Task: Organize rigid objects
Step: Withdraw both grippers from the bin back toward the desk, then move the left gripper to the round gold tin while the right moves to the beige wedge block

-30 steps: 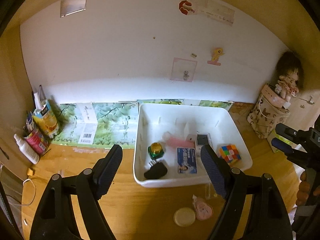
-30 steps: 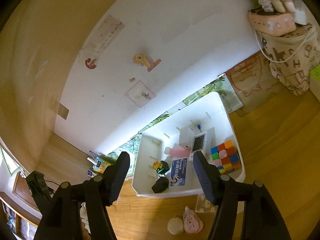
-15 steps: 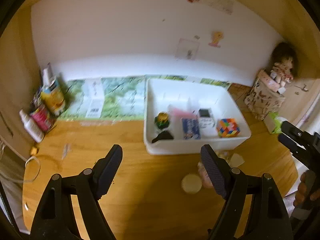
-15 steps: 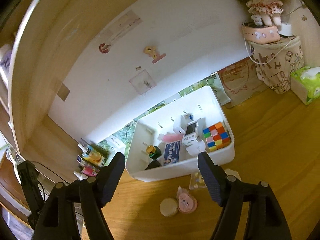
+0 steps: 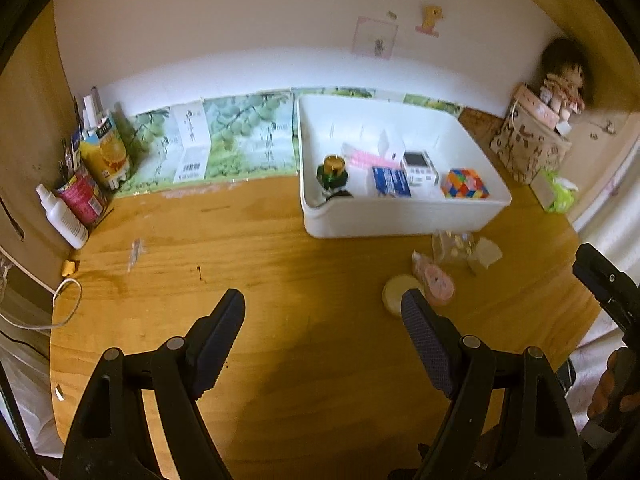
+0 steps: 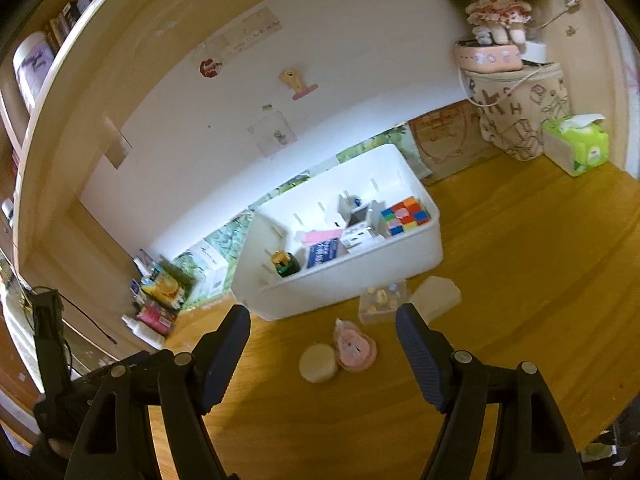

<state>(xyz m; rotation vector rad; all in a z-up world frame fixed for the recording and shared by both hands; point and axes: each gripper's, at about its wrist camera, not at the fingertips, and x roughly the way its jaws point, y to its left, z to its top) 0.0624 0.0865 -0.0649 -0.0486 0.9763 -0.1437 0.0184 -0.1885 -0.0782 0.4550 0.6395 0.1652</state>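
**Both hand-held grippers empty above the worktop, bin part filled**

Your left hand-held gripper [image 5: 322, 322] hangs over bare wood with its jaws wide apart and nothing between them. Your right hand-held gripper [image 6: 323, 338] is also empty; its jaws have just been opening and now stand wide, framing the loose items on the worktop [image 5: 248, 248] without touching any of them.

The white bin [image 6: 344, 280] sits toward the back wall. Inside it you have a colour cube [image 6: 406, 216] at the right end, a small white device with a screen [image 5: 418, 166], a blue printed box [image 5: 392, 181], a pink flat item [image 5: 368, 158] and a green bottle with a gold cap [image 5: 333, 170] at the left end. A dark object lies just in front of the bottle, too hidden by the bin wall to name.

Outside the bin, just in front of its near wall, lie a round cream compact [image 6: 318, 362] and a pink case [image 6: 355, 350] that look to be touching. Beyond them sit a clear small box holding yellowish pieces [image 6: 382, 302] and a pale flat pad [image 6: 436, 300], both near the bin's right corner.

At the left wall stand a juice carton [image 5: 105, 152], a pink can [image 5: 82, 200] and a white spray bottle [image 5: 64, 216].
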